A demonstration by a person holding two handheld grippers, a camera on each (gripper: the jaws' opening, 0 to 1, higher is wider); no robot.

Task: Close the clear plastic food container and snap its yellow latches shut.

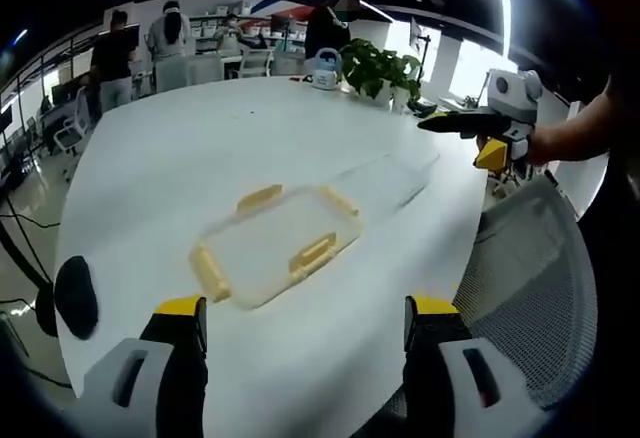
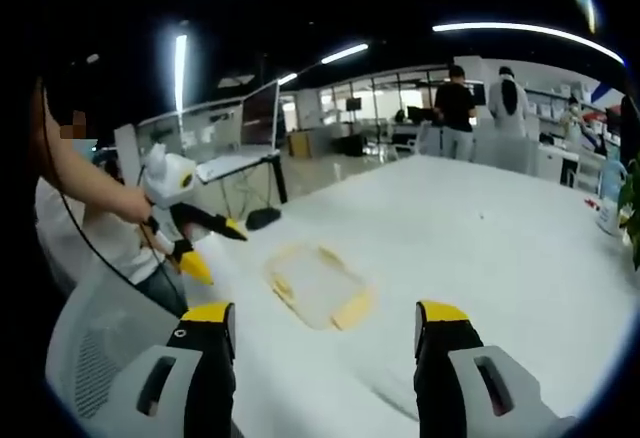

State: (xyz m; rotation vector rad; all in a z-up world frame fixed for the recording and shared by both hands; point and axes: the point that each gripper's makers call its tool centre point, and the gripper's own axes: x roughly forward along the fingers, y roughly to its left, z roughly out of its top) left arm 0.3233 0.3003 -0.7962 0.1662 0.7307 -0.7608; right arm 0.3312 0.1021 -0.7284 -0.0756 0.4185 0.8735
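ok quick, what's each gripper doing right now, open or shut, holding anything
left gripper: jaws open, holding nothing, above the white table short of the clear container.
right gripper: jaws open, holding nothing.

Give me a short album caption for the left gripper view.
Clear container with yellow latches on a white table, between open jaws.

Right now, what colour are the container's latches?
Yellow latches on the clear container; left gripper view shows them best.

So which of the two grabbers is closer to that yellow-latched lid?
Hard to call; probably the left gripper, just short of the lid. The right gripper also faces it with more table between.
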